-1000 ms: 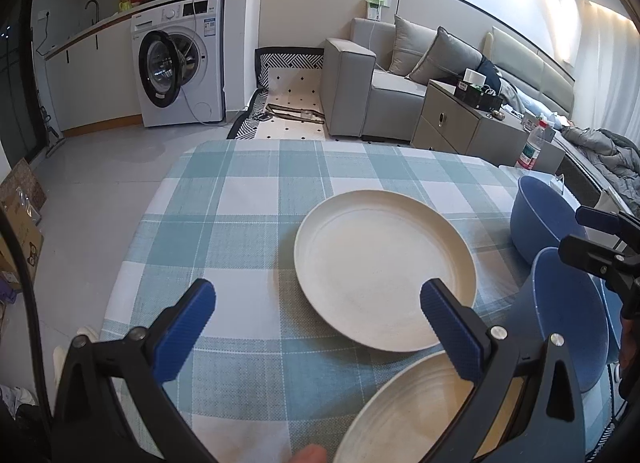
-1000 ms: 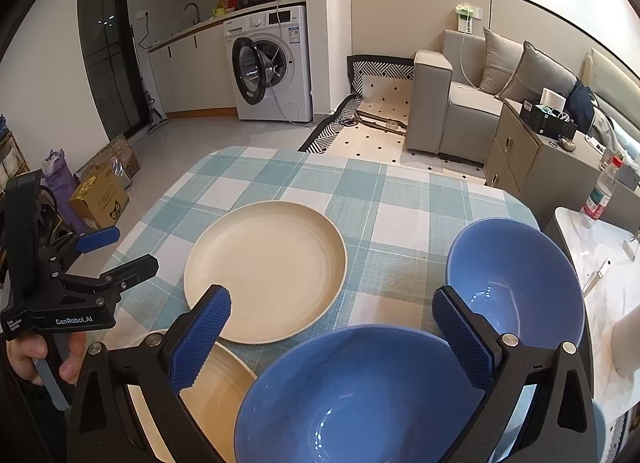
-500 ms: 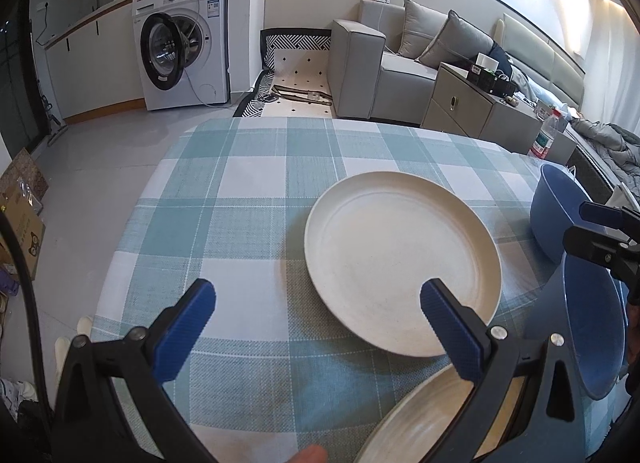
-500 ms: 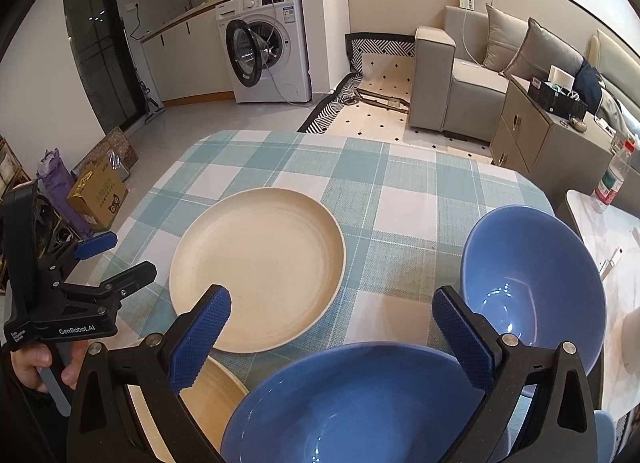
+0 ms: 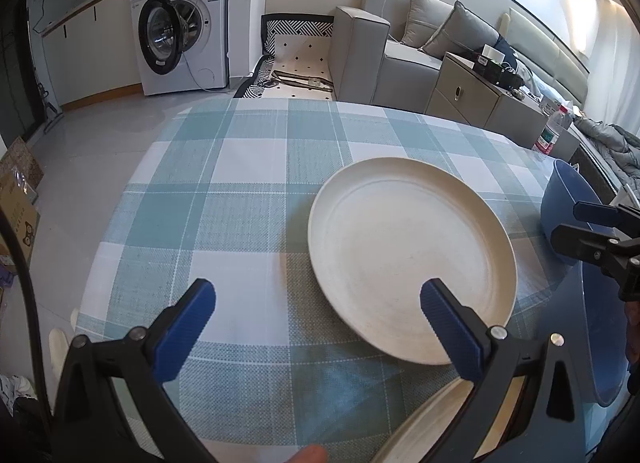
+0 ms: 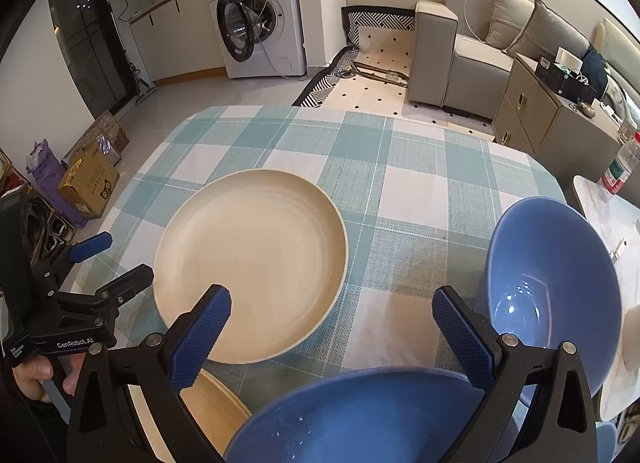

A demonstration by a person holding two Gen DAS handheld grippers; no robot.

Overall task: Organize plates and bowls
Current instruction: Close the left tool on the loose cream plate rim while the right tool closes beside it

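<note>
On the checked tablecloth (image 6: 400, 167) I have two cream plates and two blue bowls, all apart from one another. My left gripper (image 5: 316, 303) hangs above the cloth with its fingers wide open and nothing between them; its right finger (image 5: 448, 323) stands over the near rim of the far plate (image 5: 408, 255). The near plate (image 5: 424, 423) lies just below that finger, at the table edge. My right gripper (image 6: 332, 327) is also spread wide and empty, above the gap between the far plate (image 6: 252, 263) and the near bowl (image 6: 360, 415). The far bowl (image 6: 552, 287) sits at the right side of the table, near its edge.

Compared with a second ago, both cameras look more steeply down at the table, and the far plate fills more of each view. The near plate has slid further under the frame in the left view. No dish has moved on the cloth; only my grippers have come forward and lower.

I judge that this is the approach step, and no stacking is done yet. The left gripper seems to aim at a plate rim, the right one at a bowl. The plate rims lie low on the cloth, so a finger must slip under the edge, and this could push the plate away.
</note>
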